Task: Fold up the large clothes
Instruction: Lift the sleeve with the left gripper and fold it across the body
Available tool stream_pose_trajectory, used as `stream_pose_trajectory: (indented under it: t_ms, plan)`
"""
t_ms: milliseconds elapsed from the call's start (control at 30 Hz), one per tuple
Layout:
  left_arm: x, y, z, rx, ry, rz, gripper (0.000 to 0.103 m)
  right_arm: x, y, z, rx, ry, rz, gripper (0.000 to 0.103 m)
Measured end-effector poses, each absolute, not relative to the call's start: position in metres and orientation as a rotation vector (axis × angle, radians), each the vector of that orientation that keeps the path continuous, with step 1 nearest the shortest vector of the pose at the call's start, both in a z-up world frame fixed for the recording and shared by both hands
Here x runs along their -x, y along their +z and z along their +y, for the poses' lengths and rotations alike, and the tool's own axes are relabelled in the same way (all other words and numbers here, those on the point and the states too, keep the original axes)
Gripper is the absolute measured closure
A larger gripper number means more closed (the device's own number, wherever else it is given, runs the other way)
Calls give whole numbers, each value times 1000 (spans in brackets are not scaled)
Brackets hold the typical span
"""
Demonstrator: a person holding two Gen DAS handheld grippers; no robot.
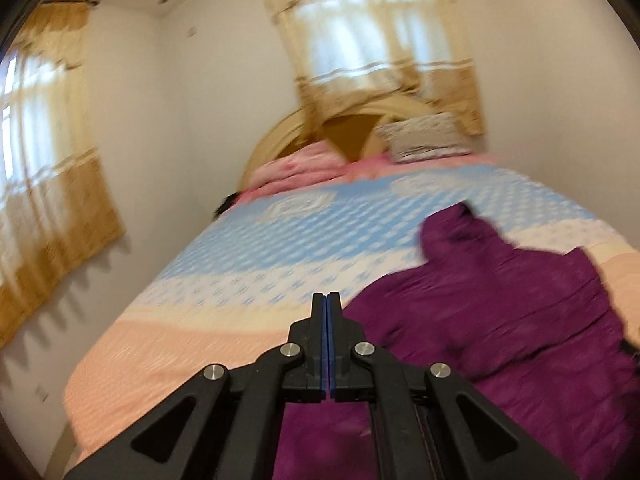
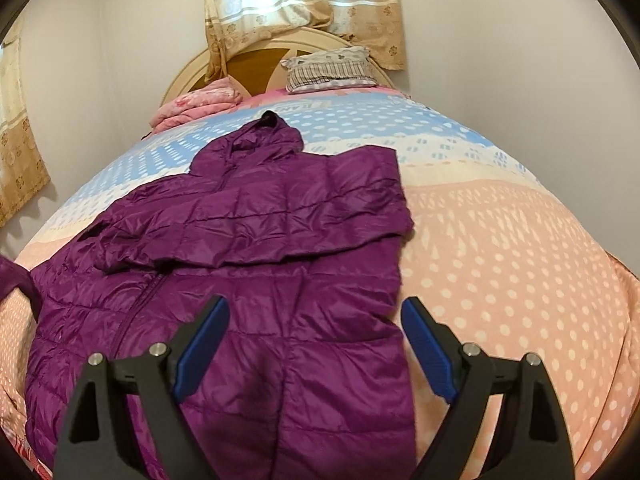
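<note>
Left gripper (image 1: 327, 298): jaws pressed together, nothing between them.
Right gripper (image 2: 316, 308): jaws spread wide, empty, above the jacket's lower half.
Purple jacket (image 2: 240, 248): flat on the bedspread (image 2: 500, 240), one sleeve folded across the chest, hood farthest away.
Beyond: pink blanket (image 2: 196, 108) left, pillow (image 2: 330, 70) right, at the headboard (image 2: 256, 60).

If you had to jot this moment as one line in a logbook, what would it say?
purple jacket: flat on bed, one sleeve folded across | left gripper: jaws shut, empty | right gripper: jaws open over jacket
</note>
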State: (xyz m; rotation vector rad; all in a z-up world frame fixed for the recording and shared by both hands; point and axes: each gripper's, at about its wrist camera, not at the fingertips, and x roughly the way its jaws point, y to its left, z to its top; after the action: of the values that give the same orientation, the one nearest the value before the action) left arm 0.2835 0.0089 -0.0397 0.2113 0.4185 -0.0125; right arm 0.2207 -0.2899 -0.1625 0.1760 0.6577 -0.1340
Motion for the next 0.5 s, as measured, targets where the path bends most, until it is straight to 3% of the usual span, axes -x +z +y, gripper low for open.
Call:
stream_pose_trajectory:
  t_ms: [233,433,467,500]
  plan:
    - [-309,-44,-39,-161,-95,489,102,-214,-164,-295,-151,-122,683,10]
    - [-314,-75,27,-122,14,613,101,-219,-165,-269,-106,-46,693,7]
    - [-310,-79,46,-112,49,620,100,-220,-166,-263,-96,-40,692,7]
    - [-302,-84,68,-104,86,621,91,-220,-166,-259,-87,-34,691,7]
